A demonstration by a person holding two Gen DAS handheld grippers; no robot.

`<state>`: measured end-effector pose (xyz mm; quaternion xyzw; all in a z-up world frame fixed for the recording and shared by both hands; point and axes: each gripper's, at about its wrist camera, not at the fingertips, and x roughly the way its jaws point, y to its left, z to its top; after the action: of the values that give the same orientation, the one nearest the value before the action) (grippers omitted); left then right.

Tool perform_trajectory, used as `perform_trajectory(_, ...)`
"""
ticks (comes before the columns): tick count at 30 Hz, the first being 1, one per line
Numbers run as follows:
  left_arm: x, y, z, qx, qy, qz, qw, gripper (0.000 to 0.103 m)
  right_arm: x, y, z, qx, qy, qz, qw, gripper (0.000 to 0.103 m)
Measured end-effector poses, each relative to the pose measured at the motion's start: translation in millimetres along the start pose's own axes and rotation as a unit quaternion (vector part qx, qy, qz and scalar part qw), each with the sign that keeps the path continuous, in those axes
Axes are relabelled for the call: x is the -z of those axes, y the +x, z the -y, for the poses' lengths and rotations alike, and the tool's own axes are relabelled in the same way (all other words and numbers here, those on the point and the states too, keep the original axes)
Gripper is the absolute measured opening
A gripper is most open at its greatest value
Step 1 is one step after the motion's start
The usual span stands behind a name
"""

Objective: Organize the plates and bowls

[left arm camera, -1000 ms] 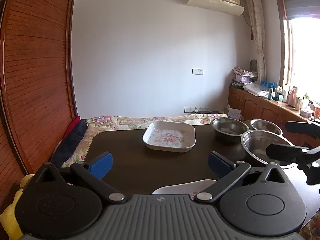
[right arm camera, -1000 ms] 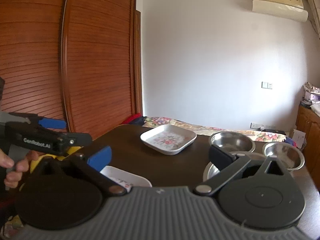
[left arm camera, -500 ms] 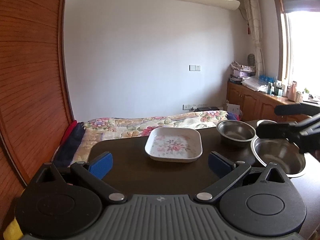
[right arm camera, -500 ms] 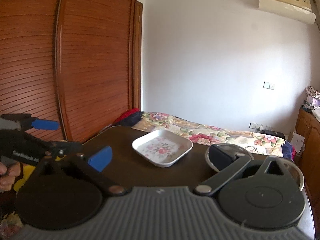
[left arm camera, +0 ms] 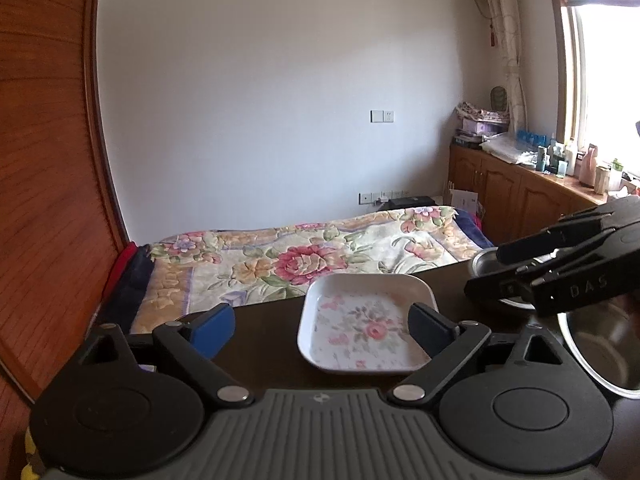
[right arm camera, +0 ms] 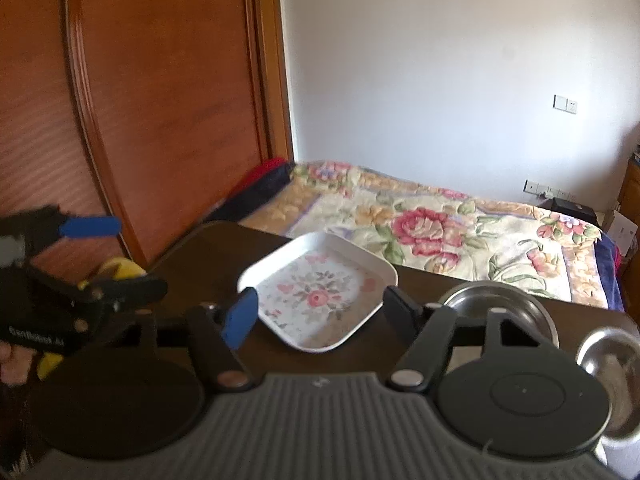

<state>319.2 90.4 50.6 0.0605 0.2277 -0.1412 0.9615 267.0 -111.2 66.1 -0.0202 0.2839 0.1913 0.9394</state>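
My left gripper [left arm camera: 322, 326] stands wide open with nothing between its blue pads [left arm camera: 212, 328] (they are smooth, slab-shaped and set far apart). It hangs over the dark brown wooden table [left arm camera: 264, 344], and the near edge of the square white plate with a pink flower print [left arm camera: 362, 326] shows in the gap between the fingers without touching them.

My right gripper [right arm camera: 320, 314] has just been closing: its jaws are partly drawn in but still apart, and they press on nothing. The same flowered plate [right arm camera: 320, 292] lies on the table [right arm camera: 200, 248] ahead of that gap, shallow, glossy, with rounded corners and a raised rim. I cannot tell whether either fingertip brushes its rim.

To the right of the plate stand round stainless steel bowls, shiny and smooth. From the left wrist view, a large one [left arm camera: 600, 348] sits at the table's right edge and a smaller one [left arm camera: 486, 264] lies behind it, partly hidden by my right gripper's black fingers. From the right wrist view, one steel bowl [right arm camera: 496, 304] is just behind the right finger, and another [right arm camera: 612, 364], blurred, is beside it further right.

Beyond the table lies a soft quilted bedspread with large red roses [left arm camera: 312, 252], beside a ribbed reddish wooden sliding door [right arm camera: 160, 112].
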Motion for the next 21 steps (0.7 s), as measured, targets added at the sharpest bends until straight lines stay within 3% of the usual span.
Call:
perform_trajectory(7,-9.6,52.4,-11.7,0.010,0.001,-0.031,0.9995,0.103,-12.8,36.5,14.4,-0.009,0.003,-0.050,0.999,0.053)
perform_trajectory(10,-9.1,76.7,-14.9,0.012,0.004,-0.049,0.9987,0.095,-10.2,54.8,21.1,-0.016,0.011,-0.078,0.997,0.049)
perform_trajectory(21,-2.1,131.2,-27.2,0.008,-0.006,-0.085,0.9963,0.086,-7.6,92.7,26.1,-0.032,0.020,-0.134,0.990,0.048)
